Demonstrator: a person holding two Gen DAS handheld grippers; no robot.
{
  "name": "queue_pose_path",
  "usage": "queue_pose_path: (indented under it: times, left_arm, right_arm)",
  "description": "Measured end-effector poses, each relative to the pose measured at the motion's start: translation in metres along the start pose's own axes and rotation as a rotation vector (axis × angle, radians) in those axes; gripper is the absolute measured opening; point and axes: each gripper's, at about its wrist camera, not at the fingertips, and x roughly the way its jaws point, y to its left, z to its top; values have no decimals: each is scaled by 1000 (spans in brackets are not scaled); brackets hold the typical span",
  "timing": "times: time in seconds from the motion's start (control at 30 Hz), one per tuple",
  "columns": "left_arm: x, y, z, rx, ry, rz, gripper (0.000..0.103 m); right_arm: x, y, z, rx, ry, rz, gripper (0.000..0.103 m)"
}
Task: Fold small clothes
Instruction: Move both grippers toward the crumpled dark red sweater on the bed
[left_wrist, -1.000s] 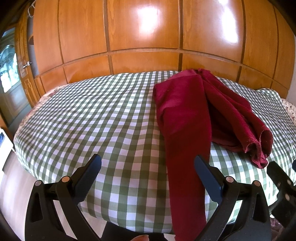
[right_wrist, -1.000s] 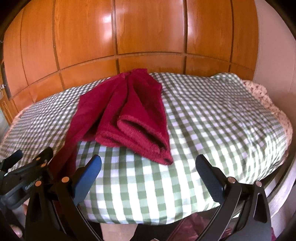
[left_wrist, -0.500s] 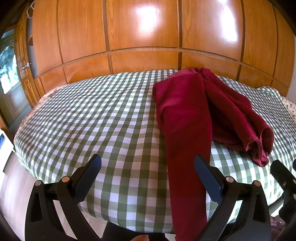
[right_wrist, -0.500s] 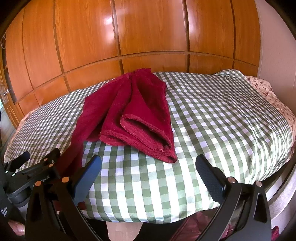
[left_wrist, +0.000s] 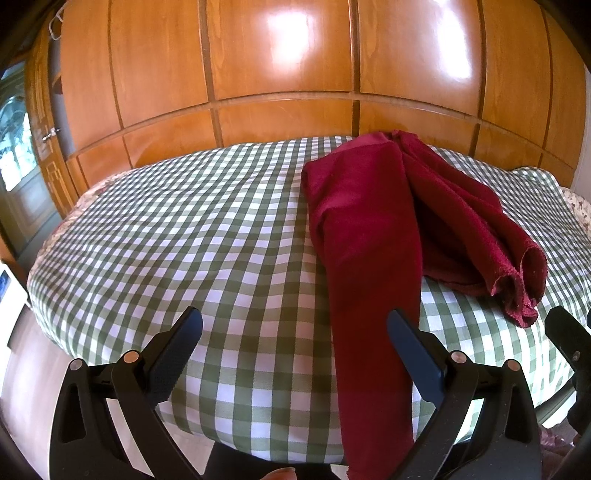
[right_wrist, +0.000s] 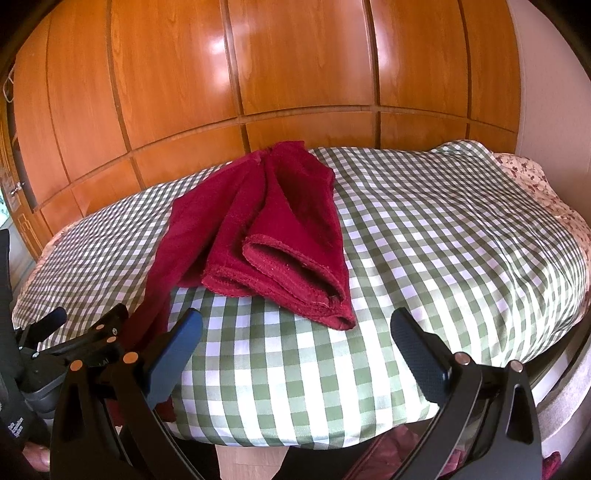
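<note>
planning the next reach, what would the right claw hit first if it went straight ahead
Likely the near open cuff of the red trousers, lying ahead of the open right claw on the checked bedcover; depth is hard to judge.

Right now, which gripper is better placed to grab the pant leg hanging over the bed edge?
Left. The left gripper is open with the red pants leg running between its fingers; the right gripper, also open, faces bare checked cover.
</note>
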Motion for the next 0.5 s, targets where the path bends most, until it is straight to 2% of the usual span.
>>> queue_pose_path:
  times: [0.5]
  left_arm:
    - [10, -9, -4, 38, 26, -23, 99]
  right_arm:
    - [5, -6, 1, 16, 3, 4, 101]
